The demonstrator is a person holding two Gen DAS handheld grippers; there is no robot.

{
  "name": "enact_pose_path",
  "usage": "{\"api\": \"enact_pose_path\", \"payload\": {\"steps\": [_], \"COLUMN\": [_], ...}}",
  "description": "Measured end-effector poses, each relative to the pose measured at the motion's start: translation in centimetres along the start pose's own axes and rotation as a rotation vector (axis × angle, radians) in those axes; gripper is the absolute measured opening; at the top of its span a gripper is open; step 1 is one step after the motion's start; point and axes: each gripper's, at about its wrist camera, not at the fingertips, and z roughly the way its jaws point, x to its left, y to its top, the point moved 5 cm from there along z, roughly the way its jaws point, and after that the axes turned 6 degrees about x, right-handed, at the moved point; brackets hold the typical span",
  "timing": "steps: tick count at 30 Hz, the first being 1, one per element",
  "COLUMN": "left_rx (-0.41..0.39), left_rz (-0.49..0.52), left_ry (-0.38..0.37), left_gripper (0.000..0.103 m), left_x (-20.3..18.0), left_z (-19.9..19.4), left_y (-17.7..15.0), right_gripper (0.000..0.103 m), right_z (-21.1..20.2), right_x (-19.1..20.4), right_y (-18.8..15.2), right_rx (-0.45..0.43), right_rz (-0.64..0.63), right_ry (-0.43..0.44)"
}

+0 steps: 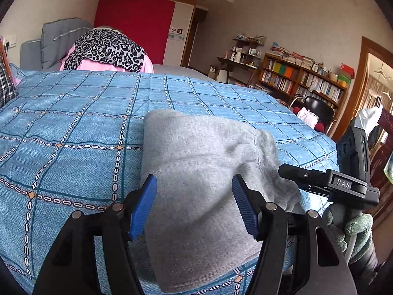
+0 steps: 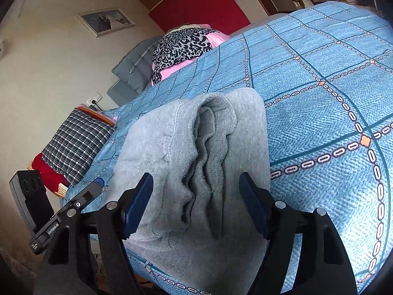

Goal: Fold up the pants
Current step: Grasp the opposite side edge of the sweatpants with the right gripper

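Note:
Grey fleece pants (image 1: 201,162) lie folded in a compact bundle on the blue checked bedspread (image 1: 73,127) near the bed's front edge. My left gripper (image 1: 195,205) hovers over the bundle with its blue pads (image 1: 143,206) apart and not pressing the cloth. In the right wrist view the pants (image 2: 196,147) show their ribbed waistband folds in the middle. My right gripper (image 2: 195,204) is open over them, pads clear of the fabric. The right gripper (image 1: 329,184) also appears at the right of the left wrist view, held by a gloved hand (image 1: 358,228).
A leopard-print cloth on pink bedding (image 1: 108,51) and a grey cushion (image 1: 61,39) lie at the far end of the bed. A plaid pillow (image 2: 76,145) sits at the left edge. A bookshelf (image 1: 302,81) and a black chair (image 1: 319,110) stand beyond the bed's right side.

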Motion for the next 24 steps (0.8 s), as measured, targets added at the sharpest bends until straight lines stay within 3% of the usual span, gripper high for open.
{"api": "enact_pose_path", "payload": {"steps": [3, 8, 11, 24], "left_rx": [0.012, 0.046, 0.048, -0.070], "left_rz": [-0.011, -0.007, -0.010, -0.111], "left_ry": [-0.002, -0.008, -0.006, 0.050], "left_gripper": [0.064, 0.064, 0.064, 0.065], "left_x": [0.8, 1.1, 1.0, 4.5], "left_z": [0.2, 1.3, 1.6, -2.3], "left_y": [-0.4, -0.9, -0.6, 2.5], "right_gripper": [0.067, 0.037, 0.025, 0.014], "right_z": [0.8, 1.2, 0.8, -1.7], "right_x": [0.4, 1.7, 3.2, 15.3], "right_y": [0.4, 0.5, 1.1, 7.6], "right_rx": [0.006, 0.017, 0.000, -0.147], "right_rz": [-0.016, -0.085, -0.140, -0.425], "right_ry": [-0.028, -0.065, -0.062, 0.028]}}
